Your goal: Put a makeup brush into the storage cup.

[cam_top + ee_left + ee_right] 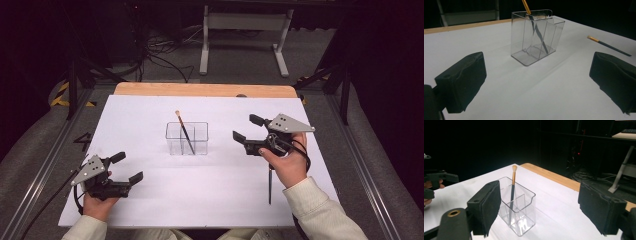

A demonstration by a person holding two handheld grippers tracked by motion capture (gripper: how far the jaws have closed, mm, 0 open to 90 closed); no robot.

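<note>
Clear plastic compartmented holder [187,138] with one upright gold-ferruled brush [184,131]; right gripper [248,128] beside it, left gripper [126,167] nearer the person, both jaws open and empty.

Two brushes [185,132] [270,183], one clear holder [187,138], two hand-held grippers [129,169] [248,128].

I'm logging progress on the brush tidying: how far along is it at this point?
Done: one brush stands tilted in the clear holder, tip up. In hand: nothing; the right gripper is open and empty beside the holder, and the left gripper is open near the table's front edge. Left: a second brush lies on the white table by the right hand.
</note>
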